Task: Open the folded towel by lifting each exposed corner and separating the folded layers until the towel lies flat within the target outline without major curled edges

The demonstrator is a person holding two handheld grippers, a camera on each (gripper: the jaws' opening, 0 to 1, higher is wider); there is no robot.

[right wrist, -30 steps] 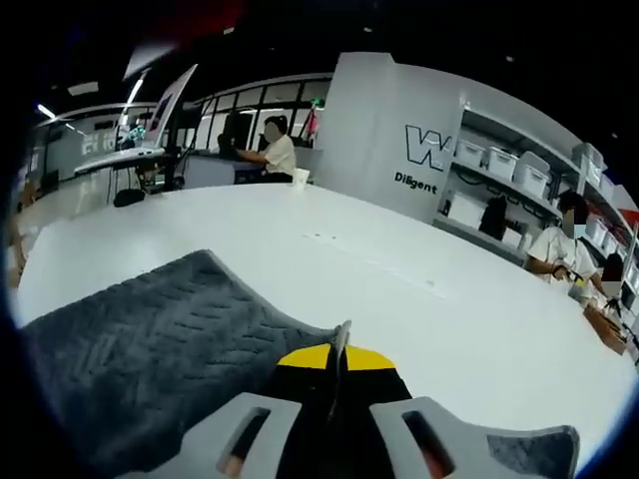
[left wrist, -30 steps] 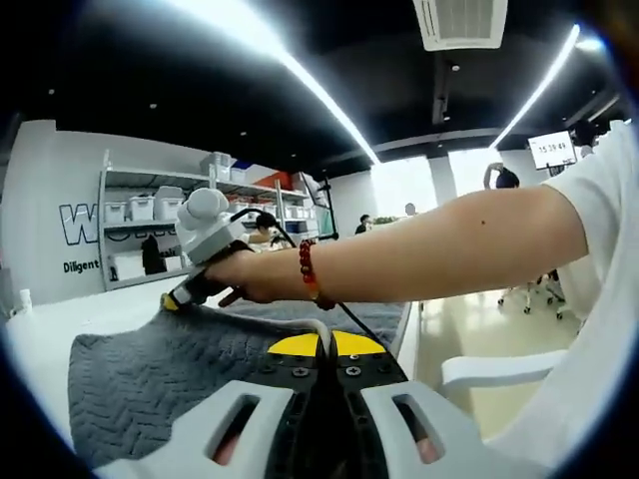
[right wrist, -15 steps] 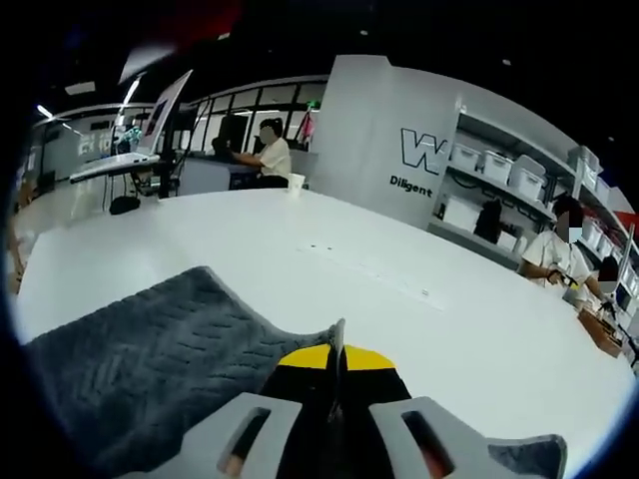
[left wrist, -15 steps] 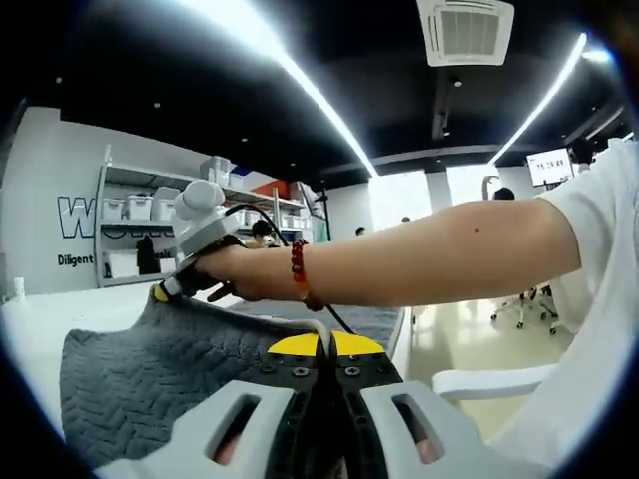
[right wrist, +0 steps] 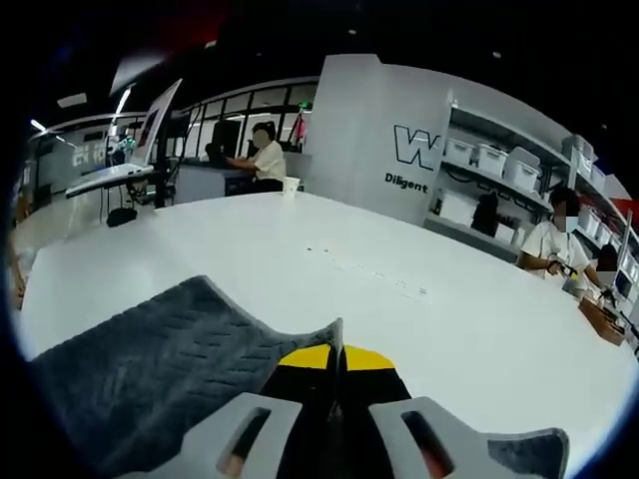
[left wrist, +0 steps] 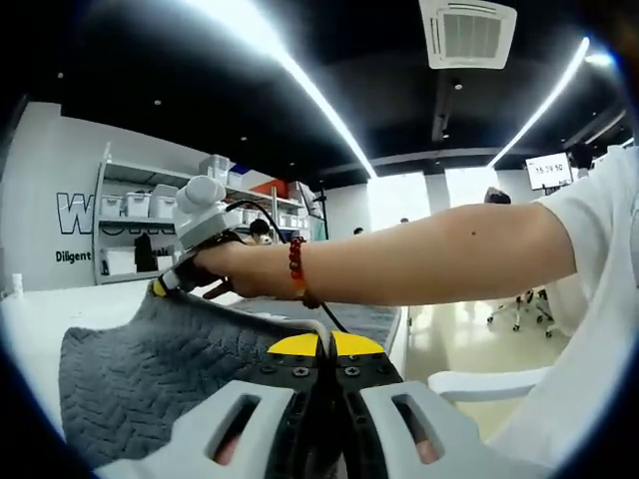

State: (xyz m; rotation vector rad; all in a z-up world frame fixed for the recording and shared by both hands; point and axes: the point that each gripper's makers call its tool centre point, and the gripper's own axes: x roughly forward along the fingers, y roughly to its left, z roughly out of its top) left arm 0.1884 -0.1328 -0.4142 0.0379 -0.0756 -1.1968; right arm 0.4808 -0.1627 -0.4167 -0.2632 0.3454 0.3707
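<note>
Between my two grippers hangs the grey towel [left wrist: 150, 369], raised off the white table [right wrist: 329, 269]. My left gripper [left wrist: 321, 344] has its jaws pressed together on a towel edge, and my right gripper [right wrist: 336, 357] is likewise clamped on another edge with no gap showing; in the left gripper view I also see it gripping the far corner, held by a hand [left wrist: 235, 274] wearing a red bead bracelet [left wrist: 296, 271]. I judge the main risk is a thin pinch slipping if I pull the corners apart unevenly, letting the layer flop back curled. White storage bins [right wrist: 499, 160] sit on the wall shelves [right wrist: 519, 195]; I cannot tell their contents.
</note>
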